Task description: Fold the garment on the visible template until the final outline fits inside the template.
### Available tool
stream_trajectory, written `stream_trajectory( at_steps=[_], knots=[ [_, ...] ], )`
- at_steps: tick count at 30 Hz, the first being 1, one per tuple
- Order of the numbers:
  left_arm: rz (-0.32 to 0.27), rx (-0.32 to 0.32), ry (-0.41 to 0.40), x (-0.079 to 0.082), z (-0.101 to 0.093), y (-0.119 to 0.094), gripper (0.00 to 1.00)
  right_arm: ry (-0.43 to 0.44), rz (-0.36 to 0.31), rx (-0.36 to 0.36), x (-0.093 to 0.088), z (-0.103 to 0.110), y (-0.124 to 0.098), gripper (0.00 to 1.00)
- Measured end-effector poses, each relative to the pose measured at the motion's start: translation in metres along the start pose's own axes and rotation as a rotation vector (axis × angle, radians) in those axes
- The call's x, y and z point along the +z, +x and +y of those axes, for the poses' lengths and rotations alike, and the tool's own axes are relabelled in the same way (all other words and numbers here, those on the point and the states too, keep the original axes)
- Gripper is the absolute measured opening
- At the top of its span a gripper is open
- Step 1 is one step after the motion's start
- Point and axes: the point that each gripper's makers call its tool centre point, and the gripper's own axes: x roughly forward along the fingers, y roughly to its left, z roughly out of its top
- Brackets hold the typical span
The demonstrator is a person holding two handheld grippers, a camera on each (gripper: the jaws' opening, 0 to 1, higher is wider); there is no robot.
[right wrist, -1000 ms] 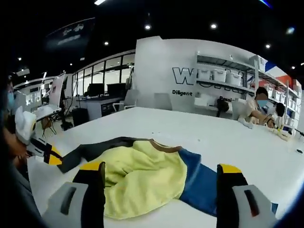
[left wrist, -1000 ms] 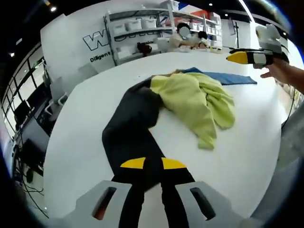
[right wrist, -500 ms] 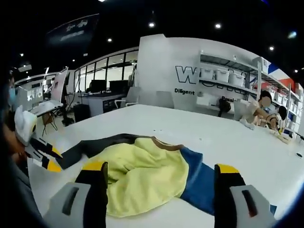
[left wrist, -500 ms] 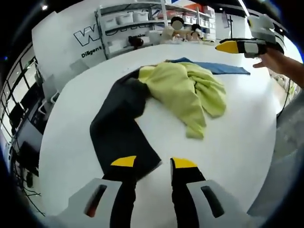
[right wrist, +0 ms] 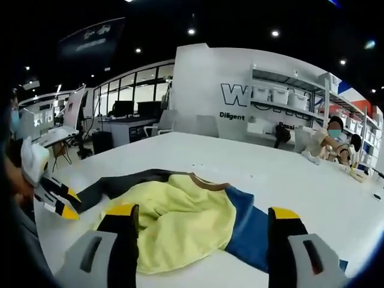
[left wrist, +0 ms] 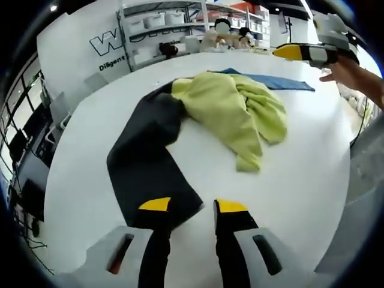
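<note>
Since a second ago, the left gripper (left wrist: 187, 206) has let go of the black sleeve (left wrist: 153, 165): then its yellow-tipped jaws were pinched on the cuff, and now they stand parted with nothing between them, the left jaw over the sleeve's end edge and the right jaw over bare white table top (left wrist: 300, 174). Over the last half second the garment has not shifted.

In the left gripper view, the crumpled garment of yellow-green, black and blue fabric (left wrist: 234, 111) lies on the white table. Its long black sleeve runs from the bunched body toward the camera and lies flat. The yellow-green part is heaped in folds in the middle, and a flat blue panel (left wrist: 279, 82) lies beyond it. The right gripper (left wrist: 300, 53) hangs above the far side of the table, near the blue panel, held by a person's hand (left wrist: 348, 72).

In the right gripper view, the right gripper (right wrist: 203, 211) has its jaws wide apart and holds nothing; the yellow-green heap and blue panel (right wrist: 252, 231) lie between and below them. The left gripper (right wrist: 60, 201) shows at the left edge by the sleeve's end. White shelving with bins (right wrist: 282, 99) stands against the far wall.
</note>
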Motion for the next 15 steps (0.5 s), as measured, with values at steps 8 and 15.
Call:
stream_trajectory(
  at_steps=[8,15],
  knots=[
    [0.001,0.007,-0.001,-0.0016,0.0022,-0.0019,0.07,0.002,0.001,-0.002,-0.0005,-0.0016,0.0003,0.88],
    [0.013,0.017,-0.008,-0.0062,0.0061,-0.0007,0.00,0.000,-0.001,-0.006,-0.0001,-0.0032,-0.0005,0.87]
  ],
)
